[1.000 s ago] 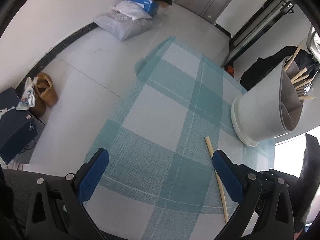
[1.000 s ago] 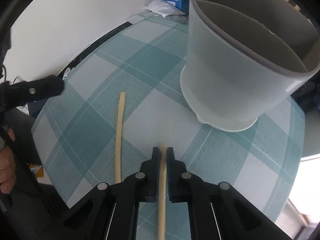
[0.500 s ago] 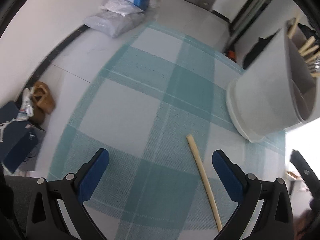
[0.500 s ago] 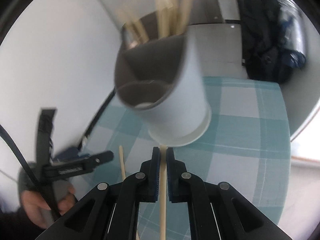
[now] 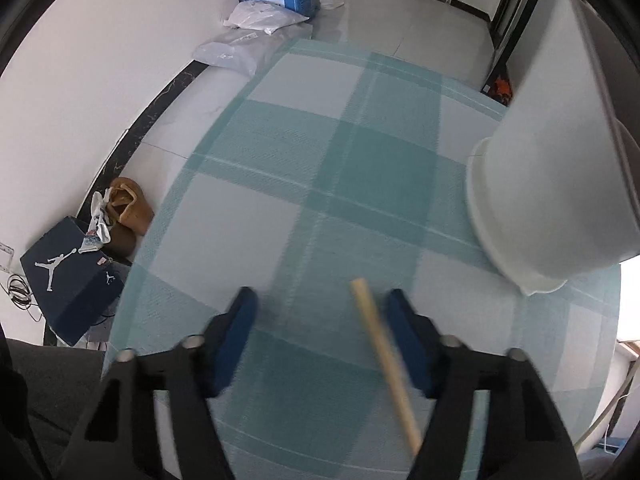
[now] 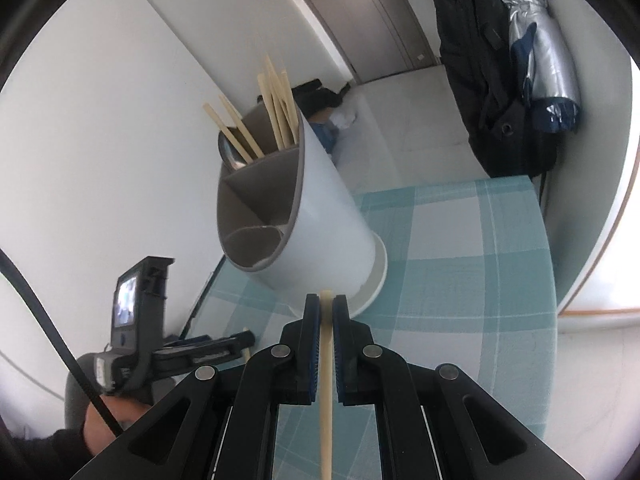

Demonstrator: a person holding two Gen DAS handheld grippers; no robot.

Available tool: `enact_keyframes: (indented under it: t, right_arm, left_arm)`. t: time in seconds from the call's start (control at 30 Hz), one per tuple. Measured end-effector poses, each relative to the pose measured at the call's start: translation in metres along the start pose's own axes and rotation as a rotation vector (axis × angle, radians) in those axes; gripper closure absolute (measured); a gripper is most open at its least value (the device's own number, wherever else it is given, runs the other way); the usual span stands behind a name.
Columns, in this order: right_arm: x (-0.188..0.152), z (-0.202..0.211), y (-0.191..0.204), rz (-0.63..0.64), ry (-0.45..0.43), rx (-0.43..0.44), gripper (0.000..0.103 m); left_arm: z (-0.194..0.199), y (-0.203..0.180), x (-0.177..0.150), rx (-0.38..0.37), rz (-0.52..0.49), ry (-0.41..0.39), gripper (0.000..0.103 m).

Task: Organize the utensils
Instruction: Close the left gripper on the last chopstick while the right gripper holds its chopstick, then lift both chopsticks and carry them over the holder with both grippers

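We are pinching one chopstick (image 6: 326,364) between the closed pads of our right gripper (image 6: 326,312), its tip reaching toward the base of the white utensil holder (image 6: 320,232), which is standing on the checked tablecloth (image 6: 460,272) with more chopsticks (image 6: 276,108) poking from a far compartment. Our left gripper (image 5: 320,320) is hanging with its blue pads (image 5: 236,340) spread apart, straddling a second chopstick (image 5: 384,364) lying flat on the cloth, nearer the right pad.

Pale wood chopstick (image 5: 382,364); smooth matt white plastic holder (image 6: 320,216); woven checked cloth on desk (image 5: 280,184); black plastic tongs (image 6: 326,312).
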State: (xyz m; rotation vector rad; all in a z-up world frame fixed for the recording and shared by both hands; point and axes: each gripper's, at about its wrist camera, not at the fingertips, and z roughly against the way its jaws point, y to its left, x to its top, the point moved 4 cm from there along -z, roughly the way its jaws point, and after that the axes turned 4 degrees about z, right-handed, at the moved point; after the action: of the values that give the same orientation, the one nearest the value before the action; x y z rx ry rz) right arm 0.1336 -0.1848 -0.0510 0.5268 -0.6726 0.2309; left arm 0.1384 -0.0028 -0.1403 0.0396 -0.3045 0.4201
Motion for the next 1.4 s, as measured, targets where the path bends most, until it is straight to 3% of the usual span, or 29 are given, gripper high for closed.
enact_keyframes:
  t: [0.17, 0.2, 0.3, 0.57, 0.8, 1.03, 1.17, 1.4]
  right_arm:
    - [0.000, 0.004, 0.000, -0.013, -0.013, 0.021, 0.097]
    - [0.000, 0.008, 0.002, -0.009, -0.019, 0.020, 0.097]
    - [0.002, 0.012, 0.001, -0.004, -0.031, 0.030, 0.097]
    - [0.001, 0.016, 0.000, -0.001, -0.051, 0.032, 0.097]
    - [0.000, 0.026, 0.000, -0.018, -0.112, 0.002, 0.097]
    - [-0.001, 0.042, 0.012, 0.005, -0.203, -0.042, 0.098]
    - [0.000, 0.052, 0.026, 0.051, -0.261, -0.078, 0.098]
    - [-0.001, 0.052, 0.043, 0.074, -0.275, -0.113, 0.098]
  left_arm:
    - [0.002, -0.016, -0.002, -0.009, -0.049, -0.010, 0.093]
    - [0.002, -0.018, -0.002, -0.019, -0.053, -0.009, 0.096]
    - [0.001, -0.016, 0.001, -0.014, -0.051, 0.003, 0.097]
    - [0.004, -0.001, 0.005, -0.124, 0.053, 0.013, 0.100]
    - [0.037, 0.009, 0.008, -0.243, 0.070, -0.110, 0.100]
    - [0.087, 0.011, 0.012, -0.400, 0.055, -0.305, 0.100]
    - [0.110, 0.015, 0.012, -0.435, 0.019, -0.408, 0.100]
    - [0.130, 0.021, 0.011, -0.484, -0.018, -0.468, 0.100]
